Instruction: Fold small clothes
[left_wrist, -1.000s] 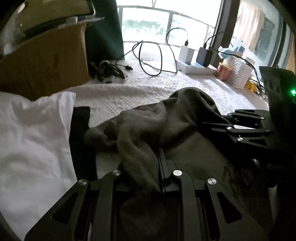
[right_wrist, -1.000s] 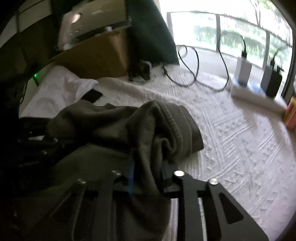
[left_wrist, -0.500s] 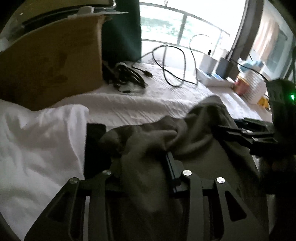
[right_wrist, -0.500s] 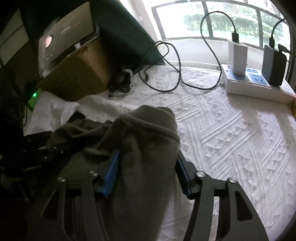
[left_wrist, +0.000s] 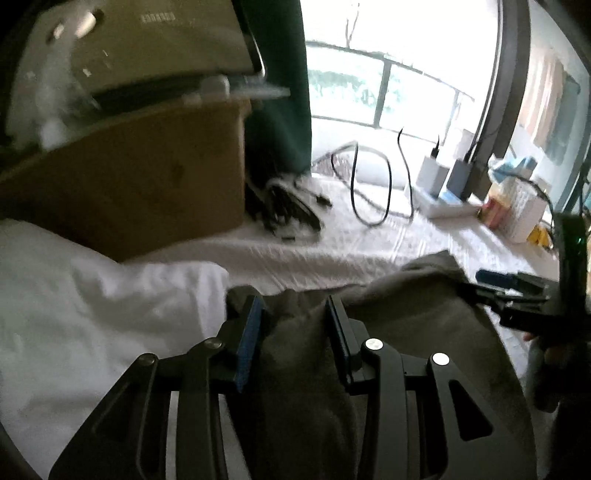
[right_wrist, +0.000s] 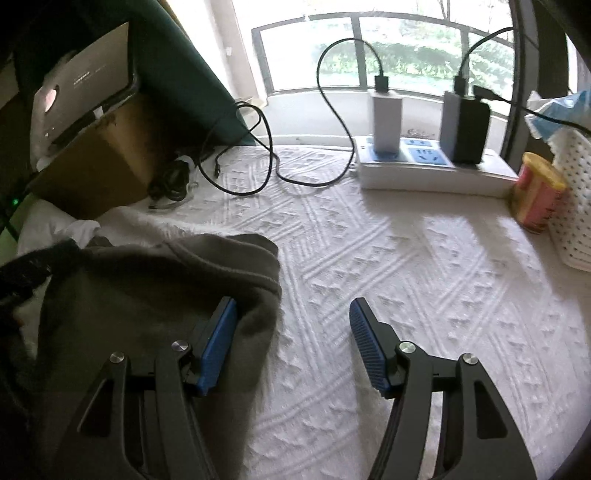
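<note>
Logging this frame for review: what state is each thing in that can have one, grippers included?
Left gripper: open, grey cloth between its pads.
Right gripper: jaws opening, nothing pinched; left pad touches the cloth edge.
Grey garment: lying released on the bedspread, folded over, rumpled.
White garment: lying crumpled beside it.
Power strip: two chargers plugged in.
Cardboard box: shut, laptop on top.

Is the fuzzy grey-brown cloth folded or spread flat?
Folded: the fuzzy grey-brown cloth lies doubled over on the white textured bedspread, its hem edge on top.

Right claw (right_wrist: 293, 321) opening, grey garment (right_wrist: 147, 295) beside left pad, white textured bedspread (right_wrist: 406, 295), power strip (right_wrist: 436, 173)
</note>
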